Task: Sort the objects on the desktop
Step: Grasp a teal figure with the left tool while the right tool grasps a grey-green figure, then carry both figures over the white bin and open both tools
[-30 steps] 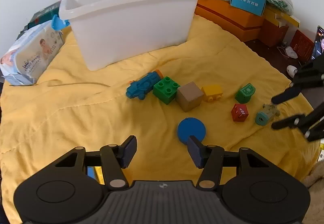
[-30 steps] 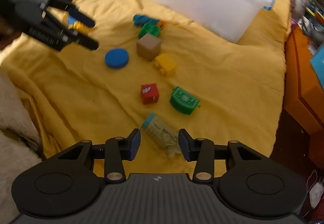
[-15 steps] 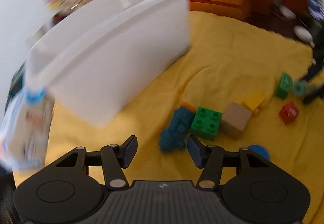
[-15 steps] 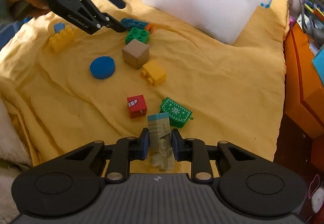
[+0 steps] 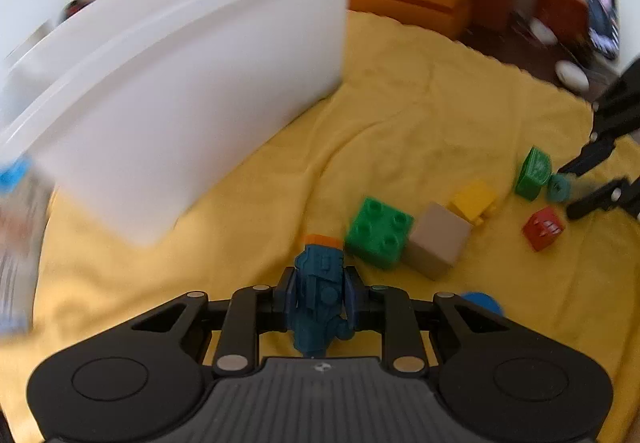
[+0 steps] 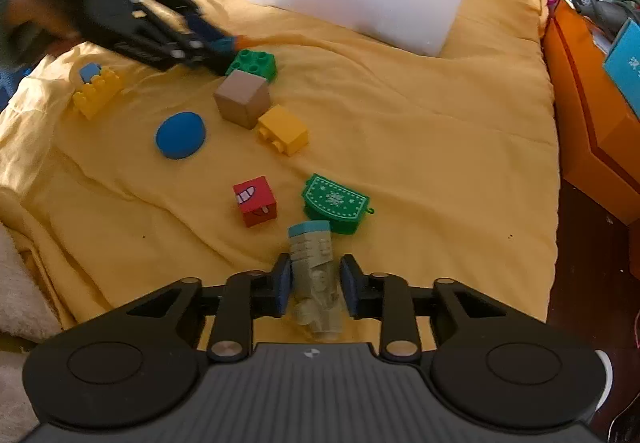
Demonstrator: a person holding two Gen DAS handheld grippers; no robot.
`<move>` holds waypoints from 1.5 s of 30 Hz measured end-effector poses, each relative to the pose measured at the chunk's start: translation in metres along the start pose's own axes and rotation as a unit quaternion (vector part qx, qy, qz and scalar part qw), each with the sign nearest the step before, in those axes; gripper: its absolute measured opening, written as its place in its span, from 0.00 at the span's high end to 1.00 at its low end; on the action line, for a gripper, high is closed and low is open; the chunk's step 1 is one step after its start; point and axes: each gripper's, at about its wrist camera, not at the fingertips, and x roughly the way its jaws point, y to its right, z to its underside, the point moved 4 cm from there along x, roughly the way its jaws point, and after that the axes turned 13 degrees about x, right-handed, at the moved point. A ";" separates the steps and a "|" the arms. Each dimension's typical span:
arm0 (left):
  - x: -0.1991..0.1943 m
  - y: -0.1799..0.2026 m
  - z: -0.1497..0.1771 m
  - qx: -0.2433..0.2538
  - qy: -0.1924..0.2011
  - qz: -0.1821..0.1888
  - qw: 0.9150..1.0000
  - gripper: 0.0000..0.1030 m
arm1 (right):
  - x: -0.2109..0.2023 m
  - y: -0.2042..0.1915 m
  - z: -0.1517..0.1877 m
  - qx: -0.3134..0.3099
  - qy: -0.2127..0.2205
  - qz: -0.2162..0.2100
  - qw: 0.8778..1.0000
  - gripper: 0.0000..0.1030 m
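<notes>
Toys are gripped for sorting: the blue toy [image 5: 320, 295] is squeezed by the left tongs [image 5: 320, 297]; the right tongs [image 6: 315, 283], just opening, loosely straddle the clear tube [image 6: 314, 267].

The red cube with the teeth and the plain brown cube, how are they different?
The red cube with white teeth has a face painted on it; the plain brown cube has bare sides. The red cube looks smaller than the brown cube. The red cube lies alone on the yellow cloth, while the brown cube sits close against a green studded brick and a yellow brick. Both are cubes resting on the cloth, and no gripper holds either.
</notes>
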 end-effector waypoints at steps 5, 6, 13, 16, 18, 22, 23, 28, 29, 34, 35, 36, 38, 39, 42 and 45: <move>-0.036 0.019 0.025 -0.133 0.030 0.000 0.991 0.74 | 0.000 0.001 0.001 -0.002 -0.004 -0.004 1.000 0.74; -0.042 0.023 0.028 -0.154 0.039 0.004 0.987 0.74 | -0.002 -0.001 0.001 -0.007 -0.004 -0.008 1.000 0.74; -0.090 0.007 0.021 -0.212 0.120 -0.009 0.970 0.74 | -0.023 -0.018 -0.025 -0.056 0.034 -0.023 0.998 0.74; -0.110 -0.011 0.001 -0.197 0.148 -0.031 0.969 0.74 | -0.033 -0.026 -0.051 -0.063 0.073 -0.026 0.995 0.74; -0.122 -0.028 -0.017 -0.180 0.173 -0.047 0.967 0.74 | -0.044 -0.030 -0.072 -0.060 0.111 -0.023 0.992 0.74; -0.136 -0.066 -0.052 -0.152 0.192 -0.098 0.965 0.74 | -0.059 -0.032 -0.120 -0.055 0.187 0.010 0.981 0.74; -0.137 -0.074 -0.062 -0.143 0.194 -0.112 0.964 0.74 | -0.064 -0.033 -0.133 -0.052 0.209 0.016 0.976 0.74; -0.128 -0.109 -0.097 -0.128 0.201 -0.161 0.958 0.74 | -0.086 -0.024 -0.197 -0.001 0.296 0.030 0.955 0.74; -0.122 -0.113 -0.102 -0.127 0.200 -0.171 0.956 0.74 | -0.085 -0.020 -0.209 0.012 0.304 0.030 0.952 0.74; -0.070 -0.130 -0.116 -0.141 0.154 -0.189 0.959 0.74 | -0.050 -0.003 -0.245 0.056 0.274 0.020 0.960 0.74; -0.061 -0.129 -0.115 -0.143 0.143 -0.188 0.961 0.74 | -0.042 0.000 -0.247 0.065 0.263 0.017 0.962 0.74; -0.049 -0.130 -0.113 -0.147 0.131 -0.183 0.963 0.74 | -0.029 0.003 -0.249 0.074 0.247 0.014 0.966 0.74; -0.033 -0.129 -0.106 -0.155 0.113 -0.161 0.968 0.74 | -0.013 0.008 -0.244 0.082 0.218 0.017 0.972 0.73; -0.026 -0.128 -0.104 -0.155 0.107 -0.149 0.971 0.73 | -0.007 0.010 -0.243 0.084 0.209 0.020 0.974 0.72; -0.017 -0.124 -0.100 -0.156 0.094 -0.143 0.973 0.72 | 0.007 0.011 -0.238 0.078 0.188 0.019 0.979 0.64; -0.026 -0.125 -0.098 -0.171 0.106 -0.151 0.968 0.62 | 0.002 0.010 -0.235 0.081 0.199 0.019 0.976 0.64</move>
